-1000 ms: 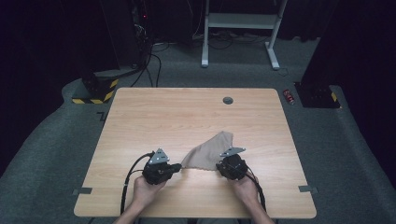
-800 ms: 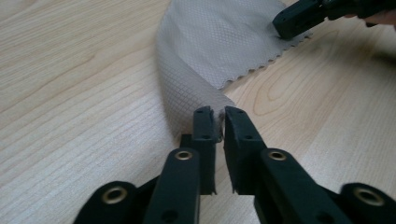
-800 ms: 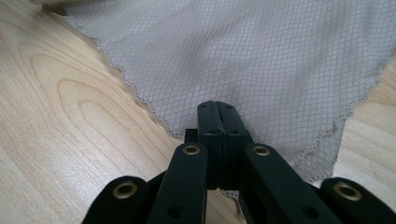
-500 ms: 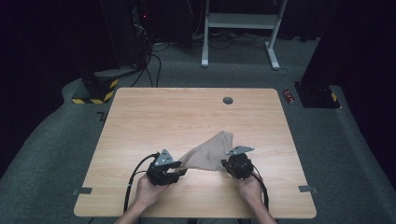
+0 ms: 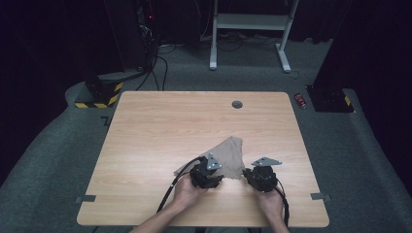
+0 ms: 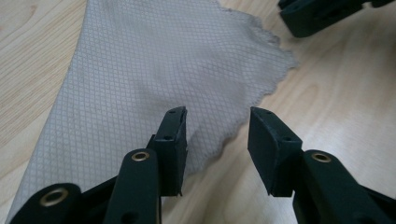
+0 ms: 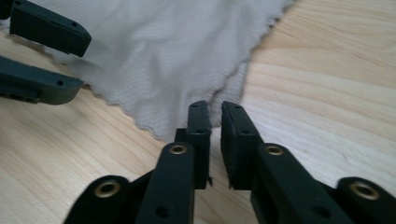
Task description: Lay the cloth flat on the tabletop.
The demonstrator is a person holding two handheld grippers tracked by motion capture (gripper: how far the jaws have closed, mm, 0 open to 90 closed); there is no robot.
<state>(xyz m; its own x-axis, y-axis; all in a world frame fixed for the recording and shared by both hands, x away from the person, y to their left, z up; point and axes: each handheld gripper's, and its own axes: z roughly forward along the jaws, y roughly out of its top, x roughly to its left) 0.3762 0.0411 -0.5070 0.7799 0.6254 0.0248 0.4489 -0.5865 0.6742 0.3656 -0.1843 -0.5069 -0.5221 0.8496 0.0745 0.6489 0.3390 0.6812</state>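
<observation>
At the table's near edge, the left gripper [image 6: 217, 140] has just been opening; its jaws stand apart over the cloth's [image 5: 232, 156] near edge, nothing pinched. The right gripper [image 7: 215, 135], just reopened, shows a slim gap beside the cloth's corner, empty. The folded cloth lies flat beyond; any further folding looks not yet begun.

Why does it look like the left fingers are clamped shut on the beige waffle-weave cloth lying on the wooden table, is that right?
Not clamped: the left gripper has its fingers apart, having just opened, over the edge of the beige waffle-weave cloth on the wooden table, as the left gripper view shows.
</observation>
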